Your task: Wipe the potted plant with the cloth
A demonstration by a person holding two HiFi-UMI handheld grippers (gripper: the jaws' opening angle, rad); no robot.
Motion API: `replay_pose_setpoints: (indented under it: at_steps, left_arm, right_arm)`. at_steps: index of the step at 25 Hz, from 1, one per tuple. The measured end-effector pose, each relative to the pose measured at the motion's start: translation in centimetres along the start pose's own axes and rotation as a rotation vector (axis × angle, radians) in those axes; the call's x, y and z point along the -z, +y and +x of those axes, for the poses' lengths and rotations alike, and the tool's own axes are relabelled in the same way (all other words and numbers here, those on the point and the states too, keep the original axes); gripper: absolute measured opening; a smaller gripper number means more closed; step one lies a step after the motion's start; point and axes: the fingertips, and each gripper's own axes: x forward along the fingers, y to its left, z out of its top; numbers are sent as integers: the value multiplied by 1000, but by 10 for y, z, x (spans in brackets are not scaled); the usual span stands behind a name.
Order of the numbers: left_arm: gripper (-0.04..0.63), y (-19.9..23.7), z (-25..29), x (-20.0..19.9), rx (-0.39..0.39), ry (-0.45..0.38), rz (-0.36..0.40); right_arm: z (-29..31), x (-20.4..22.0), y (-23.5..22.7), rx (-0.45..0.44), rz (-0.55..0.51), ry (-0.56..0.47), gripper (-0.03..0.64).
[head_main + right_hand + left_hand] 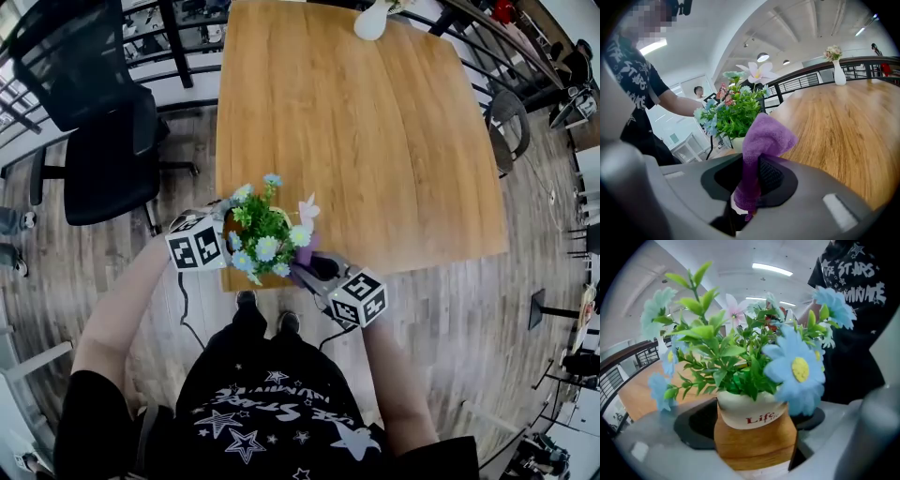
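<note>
Firstly, plant: a small potted plant [265, 236] with dense green leaves, pale blue daisy flowers with yellow centres, and one pale pink flower at the top.
Pot: the pot [754, 437] has a white rim with the red word "Life", a wood-brown band in the middle and a white base.
Place of plant: at the near edge of the light wooden surface [356, 141], just in front of the person, between the two tongs.
Left tongs [225, 232]: the jaws stand wide, the pot is between them, and both pads seem to press on its brown band.
Right tongs [752, 183]: the jaws are closed on a purple fleecy cloth [766, 136], which stands up from them as a soft lump.
Cloth and plant: the cloth is just beside the leaves on the plant's right side; whether they touch, I cannot tell.
Far end: a white vase with flowers [371, 21], well apart from the plant.
</note>
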Motion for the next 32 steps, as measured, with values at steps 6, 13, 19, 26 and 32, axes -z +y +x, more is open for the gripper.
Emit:
replay_pose_setpoints:
  at_steps: [6,13,19,26,32]
  left_arm:
    - [489,-2,3,-2,-41,10,-37]
    - [489,5,11,-12,-261,-26,-223]
    - [489,13,16,-15,-475,-24,-414]
    - [489,10,18,-17,-605,-15,-543]
    - [489,10,16,-13,-712,-9,-644]
  right_arm:
    - [-4,2,-4,10,1,-9,81]
    - [-9,-6,-25,74,-10,-14,80]
    - [-5,-5,-16,64,-11,-20,80]
    - [-4,-4,-8,43,17,-32,81]
    - [2,-1,4,25,27,-35,81]
